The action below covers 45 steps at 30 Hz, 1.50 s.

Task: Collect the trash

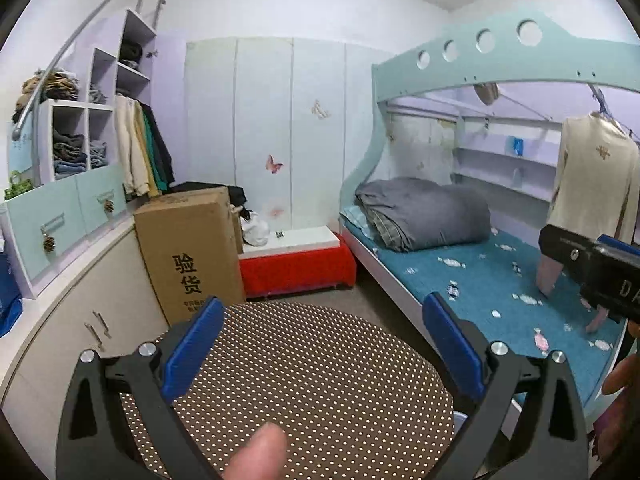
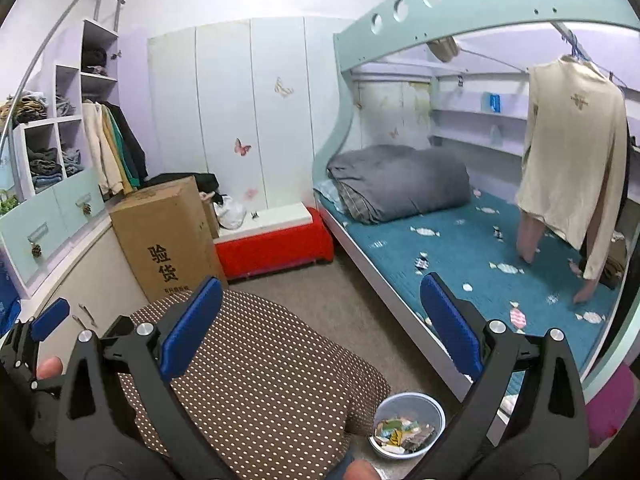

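Observation:
Several candy wrappers lie scattered on the teal bed sheet [image 2: 480, 240], among them a white one [image 2: 425, 232], a pink one [image 2: 517, 316] and a dark one [image 2: 422, 261]. In the left wrist view the same litter shows, for instance a white wrapper [image 1: 452, 262] and a pink wrapper [image 1: 542, 338]. A small translucent bin [image 2: 408, 424] with wrappers inside stands on the floor by the bed. My right gripper [image 2: 322, 324] is open and empty, above the floor left of the bed. My left gripper [image 1: 324, 344] hangs open and empty over a brown dotted cushion [image 1: 312, 380].
A tall cardboard box [image 2: 168, 236] and a red bench [image 2: 276, 248] stand at the back. Cabinets [image 1: 68, 216] line the left wall. A grey folded duvet [image 2: 400, 180] lies at the bed's head, and a cream shirt [image 2: 572, 148] hangs over the bed.

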Tool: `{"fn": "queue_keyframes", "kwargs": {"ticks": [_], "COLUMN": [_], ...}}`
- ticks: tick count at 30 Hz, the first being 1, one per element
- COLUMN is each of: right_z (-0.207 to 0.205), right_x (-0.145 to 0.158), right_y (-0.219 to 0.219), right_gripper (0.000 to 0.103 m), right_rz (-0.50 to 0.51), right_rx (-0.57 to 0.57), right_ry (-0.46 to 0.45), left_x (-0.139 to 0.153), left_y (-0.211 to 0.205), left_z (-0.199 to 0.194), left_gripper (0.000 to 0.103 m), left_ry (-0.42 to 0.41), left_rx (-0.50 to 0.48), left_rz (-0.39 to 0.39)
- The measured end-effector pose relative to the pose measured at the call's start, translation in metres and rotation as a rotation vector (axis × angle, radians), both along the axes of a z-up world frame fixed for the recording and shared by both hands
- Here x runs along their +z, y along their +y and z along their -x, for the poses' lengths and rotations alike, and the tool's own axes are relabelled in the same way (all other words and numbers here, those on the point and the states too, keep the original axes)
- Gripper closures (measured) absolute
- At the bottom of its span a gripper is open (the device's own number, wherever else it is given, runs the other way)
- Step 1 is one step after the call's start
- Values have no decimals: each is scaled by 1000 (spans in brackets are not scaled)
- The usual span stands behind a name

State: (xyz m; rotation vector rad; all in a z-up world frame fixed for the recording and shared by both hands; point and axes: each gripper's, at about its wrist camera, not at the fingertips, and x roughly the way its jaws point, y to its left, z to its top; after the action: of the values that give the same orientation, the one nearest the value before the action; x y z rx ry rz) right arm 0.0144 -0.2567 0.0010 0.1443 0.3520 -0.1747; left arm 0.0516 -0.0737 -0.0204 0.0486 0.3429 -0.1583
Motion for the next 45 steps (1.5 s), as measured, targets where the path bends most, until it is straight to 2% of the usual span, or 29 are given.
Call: {"fn": "queue_keyframes", "kwargs": {"ticks": [5, 24, 41, 45], "right_z": [6, 6, 1, 1], "right_x": [7, 12, 11, 9], "right_y": [4, 14, 18, 18], "right_gripper": [6, 6, 6, 6], "right_rz": [15, 34, 33, 32], "right_rx": [-2, 16, 30, 32], "right_ry": [-24, -43, -37, -35], "left_x": [12, 18, 17, 17], "left_y": [11, 20, 26, 26], "left_z": [9, 19, 18, 12], "left_gripper": [5, 5, 5, 5], "left_ry": [-28, -69, -75, -51], "left_rx": [24, 62, 79, 71], "left_rz": [29, 51, 49, 50]}}
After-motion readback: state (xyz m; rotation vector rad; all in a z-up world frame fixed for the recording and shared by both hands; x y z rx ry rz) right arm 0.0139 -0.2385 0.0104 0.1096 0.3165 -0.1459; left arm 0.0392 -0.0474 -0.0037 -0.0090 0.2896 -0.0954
